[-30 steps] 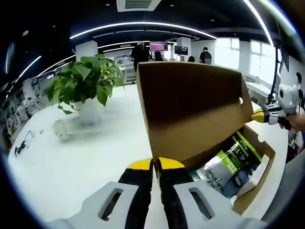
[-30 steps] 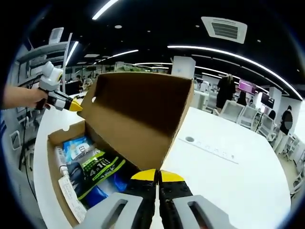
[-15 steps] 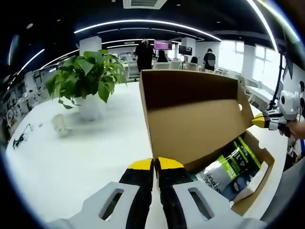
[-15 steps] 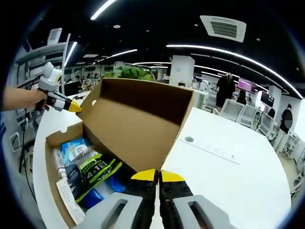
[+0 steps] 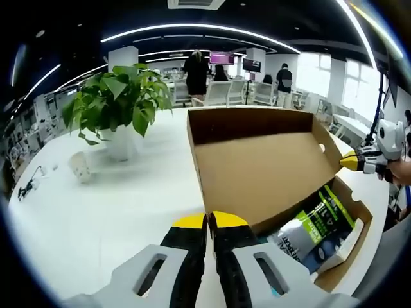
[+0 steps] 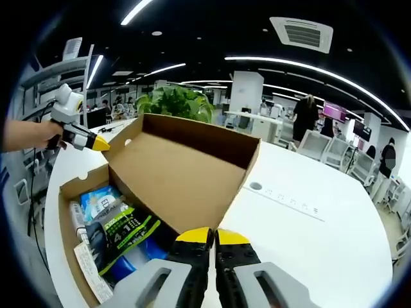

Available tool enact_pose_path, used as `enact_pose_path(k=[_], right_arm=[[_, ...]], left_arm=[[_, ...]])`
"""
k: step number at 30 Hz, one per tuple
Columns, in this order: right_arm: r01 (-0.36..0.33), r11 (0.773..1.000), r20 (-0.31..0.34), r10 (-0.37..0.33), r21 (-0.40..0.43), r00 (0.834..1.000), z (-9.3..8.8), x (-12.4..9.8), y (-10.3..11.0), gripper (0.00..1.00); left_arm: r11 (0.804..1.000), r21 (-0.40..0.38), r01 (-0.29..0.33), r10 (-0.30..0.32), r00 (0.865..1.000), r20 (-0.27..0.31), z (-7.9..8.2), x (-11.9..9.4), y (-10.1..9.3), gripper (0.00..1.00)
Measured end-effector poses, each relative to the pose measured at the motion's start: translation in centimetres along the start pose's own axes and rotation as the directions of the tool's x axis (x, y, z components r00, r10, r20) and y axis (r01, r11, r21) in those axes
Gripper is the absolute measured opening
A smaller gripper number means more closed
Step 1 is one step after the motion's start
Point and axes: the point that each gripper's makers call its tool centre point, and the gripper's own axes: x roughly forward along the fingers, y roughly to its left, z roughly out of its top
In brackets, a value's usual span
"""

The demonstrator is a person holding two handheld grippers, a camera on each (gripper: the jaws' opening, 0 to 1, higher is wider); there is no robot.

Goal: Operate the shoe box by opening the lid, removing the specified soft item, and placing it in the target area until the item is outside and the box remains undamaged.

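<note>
L tool [image 5: 208,221]: black jaws w/ yellow tips, pale grey slotted finger mounts. R tool [image 6: 212,236]: same build, black jaws, yellow tips, grey slotted mounts; white body w/ yellow nose.

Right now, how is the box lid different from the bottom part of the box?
The lid is tipped open and bare inside; the box bottom lies flat on the white table and holds packets. The lid looks shallower than the bottom. Both are brown cardboard, joined along one edge.
</note>
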Motion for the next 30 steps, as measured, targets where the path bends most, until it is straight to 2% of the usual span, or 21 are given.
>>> enact_pose_path(k=[30], right_arm=[[-0.006, 1.0, -0.047, 0.008, 0.029, 0.999, -0.4, 2.1, -1.0, 0.0]], left_arm=[[0.997, -0.079, -0.021, 0.02, 1.0, -0.011, -0.1, 2.4, 1.1, 0.01]])
